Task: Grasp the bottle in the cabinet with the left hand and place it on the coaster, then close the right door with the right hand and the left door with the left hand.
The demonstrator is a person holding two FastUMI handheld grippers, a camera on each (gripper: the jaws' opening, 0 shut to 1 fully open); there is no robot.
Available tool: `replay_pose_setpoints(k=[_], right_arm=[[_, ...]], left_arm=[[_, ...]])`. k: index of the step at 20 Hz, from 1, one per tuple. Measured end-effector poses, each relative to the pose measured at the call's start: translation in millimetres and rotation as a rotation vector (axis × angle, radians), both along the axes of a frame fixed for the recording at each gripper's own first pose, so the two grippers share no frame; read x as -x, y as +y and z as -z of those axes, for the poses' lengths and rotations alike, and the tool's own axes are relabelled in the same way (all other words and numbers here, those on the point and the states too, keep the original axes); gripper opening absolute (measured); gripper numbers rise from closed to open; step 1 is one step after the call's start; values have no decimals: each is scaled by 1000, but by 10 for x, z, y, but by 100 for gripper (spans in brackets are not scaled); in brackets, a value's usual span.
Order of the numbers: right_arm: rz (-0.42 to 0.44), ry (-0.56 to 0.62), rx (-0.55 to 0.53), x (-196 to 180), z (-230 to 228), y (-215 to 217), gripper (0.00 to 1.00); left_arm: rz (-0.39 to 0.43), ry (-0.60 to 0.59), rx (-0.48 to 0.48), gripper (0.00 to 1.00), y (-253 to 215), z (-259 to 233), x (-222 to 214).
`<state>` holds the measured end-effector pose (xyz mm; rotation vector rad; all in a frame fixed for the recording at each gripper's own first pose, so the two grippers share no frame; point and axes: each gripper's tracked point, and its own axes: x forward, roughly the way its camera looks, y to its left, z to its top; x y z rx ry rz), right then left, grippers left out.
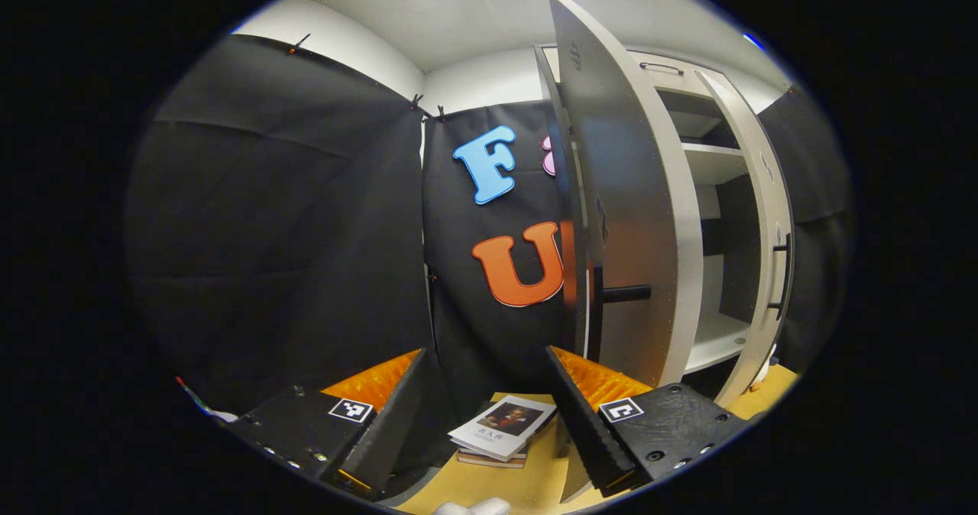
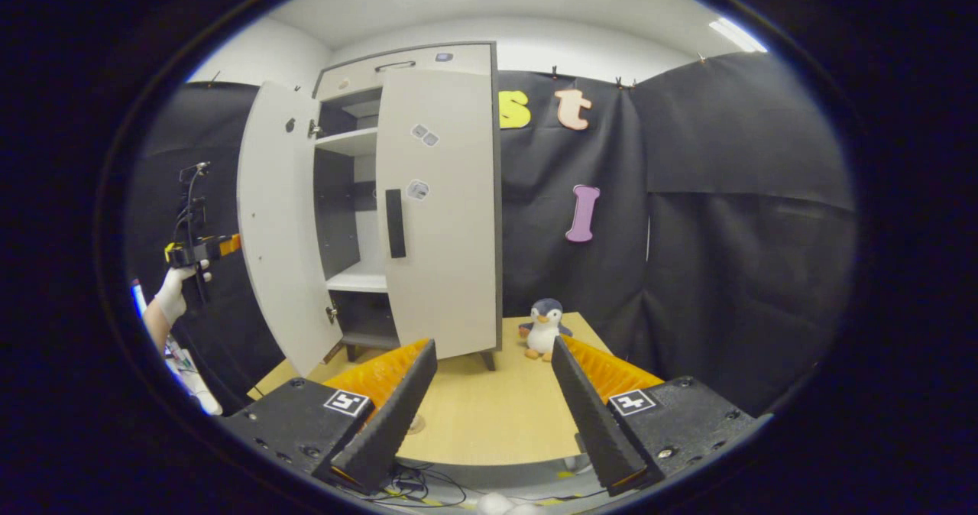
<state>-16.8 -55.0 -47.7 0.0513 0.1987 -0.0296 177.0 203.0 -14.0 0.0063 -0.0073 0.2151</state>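
Observation:
In the left gripper view my left gripper (image 1: 485, 362) is open with nothing between its fingers, a little way off the outer face of the cabinet's left door (image 1: 619, 217), which stands swung open. Its black handle (image 1: 625, 294) sticks out just above my right finger. Past the door I see bare shelves (image 1: 714, 165). In the right gripper view my right gripper (image 2: 493, 347) is open over the table, facing the cabinet. The right door (image 2: 439, 209) covers the right half of the cabinet; the left door (image 2: 283, 225) hangs open. A gloved hand holds the left gripper (image 2: 200, 249) beside that door.
A small stack of books (image 1: 500, 427) lies on the wooden table (image 2: 489, 416) below my left gripper. A penguin plush (image 2: 544, 328) stands to the right of the cabinet's foot. Cables (image 2: 416, 488) run along the table's near edge. Black cloth walls close in the booth.

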Motion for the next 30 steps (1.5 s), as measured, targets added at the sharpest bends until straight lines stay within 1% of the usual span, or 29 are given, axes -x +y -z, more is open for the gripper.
replay_pose_setpoints(k=[3, 5, 8, 11, 13, 14, 15, 16, 18, 21, 23, 24, 27, 30], right_arm=[[-11, -11, 4, -23, -39, 30, 99], [-17, -13, 6, -25, -30, 39, 99], [-24, -4, 9, -30, 1, 29, 99], [-30, -5, 4, -46, -8, -22, 99], [-39, -4, 3, -63, -9, -48, 99], [-43, -3, 8, -72, -14, -74, 99], [-46, -6, 12, -83, -24, -104, 99], [-46, -7, 16, -97, -42, -138, 99], [-50, -12, 12, -118, -71, -187, 99], [-50, -19, 23, -155, -110, -272, 99], [-44, -23, 31, -164, -143, -309, 99], [-43, -25, 30, -149, -156, -316, 99], [-41, -29, 26, -153, -170, -339, 99], [-41, -37, 26, -204, -201, -346, 99]], left_arm=[[-16, 0, -5, 91, -22, -13, 18], [-12, -1, -2, 91, -58, -15, 21], [12, -8, 4, 91, -204, -32, 23], [48, -13, 0, 91, -453, -47, 13], [75, -13, 16, 91, -626, -36, -11], [82, -14, 19, 87, -713, -58, -16], [82, -4, 20, 91, -792, -58, -26], [80, -3, 16, 91, -882, -59, -42], [101, -6, 16, 91, -1053, -80, -108], [135, 8, 49, 91, -1358, -65, -244], [153, 10, 32, 91, -1569, -102, -361], [165, 17, 20, 93, -1672, -100, -423], [168, 34, -9, 95, -1853, -85, -565], [159, 35, -11, 96, -1878, -81, -566]])
